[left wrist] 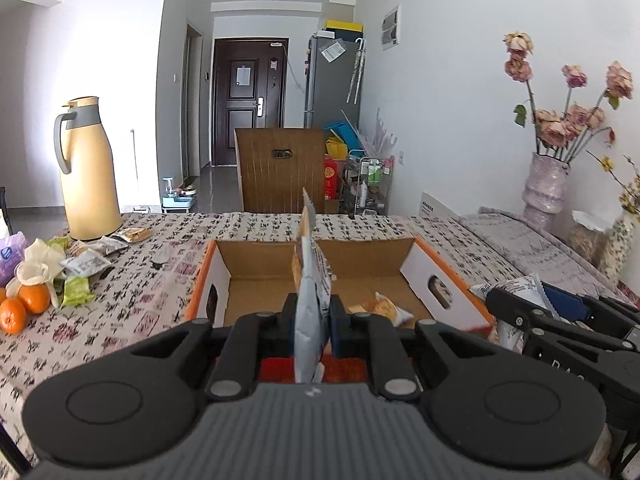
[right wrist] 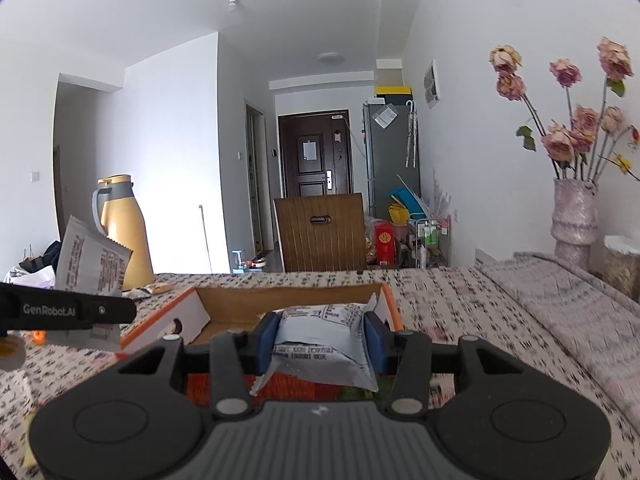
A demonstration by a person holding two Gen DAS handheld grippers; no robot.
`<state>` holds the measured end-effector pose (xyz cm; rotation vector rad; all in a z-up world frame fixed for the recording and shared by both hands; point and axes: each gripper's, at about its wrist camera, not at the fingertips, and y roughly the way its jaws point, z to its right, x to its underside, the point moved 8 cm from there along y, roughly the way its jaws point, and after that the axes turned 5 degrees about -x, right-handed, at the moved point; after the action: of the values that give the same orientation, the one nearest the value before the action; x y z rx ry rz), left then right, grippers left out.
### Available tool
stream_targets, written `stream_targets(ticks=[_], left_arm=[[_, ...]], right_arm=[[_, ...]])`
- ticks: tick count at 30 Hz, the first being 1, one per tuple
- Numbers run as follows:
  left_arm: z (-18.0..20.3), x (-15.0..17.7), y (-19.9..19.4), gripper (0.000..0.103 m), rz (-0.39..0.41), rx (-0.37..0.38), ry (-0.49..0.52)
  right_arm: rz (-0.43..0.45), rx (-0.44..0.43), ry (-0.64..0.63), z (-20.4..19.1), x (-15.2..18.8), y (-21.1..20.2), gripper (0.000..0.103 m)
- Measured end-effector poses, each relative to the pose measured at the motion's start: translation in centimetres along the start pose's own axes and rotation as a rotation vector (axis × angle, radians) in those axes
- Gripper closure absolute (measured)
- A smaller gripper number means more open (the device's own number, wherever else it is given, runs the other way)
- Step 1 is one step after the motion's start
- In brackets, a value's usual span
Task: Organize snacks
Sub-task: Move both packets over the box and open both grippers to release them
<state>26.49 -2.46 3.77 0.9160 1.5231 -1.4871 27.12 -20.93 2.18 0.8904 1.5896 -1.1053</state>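
Our left gripper (left wrist: pixel 313 316) pinches a flat silver-and-orange snack packet (left wrist: pixel 310 280) edgewise; our right gripper (right wrist: pixel 322 338) clamps a puffy silver snack bag (right wrist: pixel 324 336), both above the orange-rimmed open cardboard box (left wrist: pixel 320 258)

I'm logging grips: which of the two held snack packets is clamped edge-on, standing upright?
The packet in the left gripper: it stands thin and vertical between the pads. The right gripper holds its packet flat, across its width.

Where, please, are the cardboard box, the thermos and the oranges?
Cardboard box (left wrist: pixel 320 254): left wrist view, inner back wall.
Thermos (left wrist: pixel 90 184): left wrist view, middle of its body.
Oranges (left wrist: pixel 34 298): left wrist view, the upper orange's skin.
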Motion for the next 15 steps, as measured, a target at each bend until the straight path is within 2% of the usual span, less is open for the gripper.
stream_targets(ticks=[9,15], left_arm=[[-0.5,-2.4,5.0,0.088,-0.007,-0.033,-0.029],[-1.3,-2.1,8.5,0.088,-0.038,-0.058,-0.068]], right_arm=[[-0.026,-0.012,0.000,0.3,-1.7,5.8,0.058],[-0.077,-0.004,0.004,0.6,-1.2,9.9,0.058]])
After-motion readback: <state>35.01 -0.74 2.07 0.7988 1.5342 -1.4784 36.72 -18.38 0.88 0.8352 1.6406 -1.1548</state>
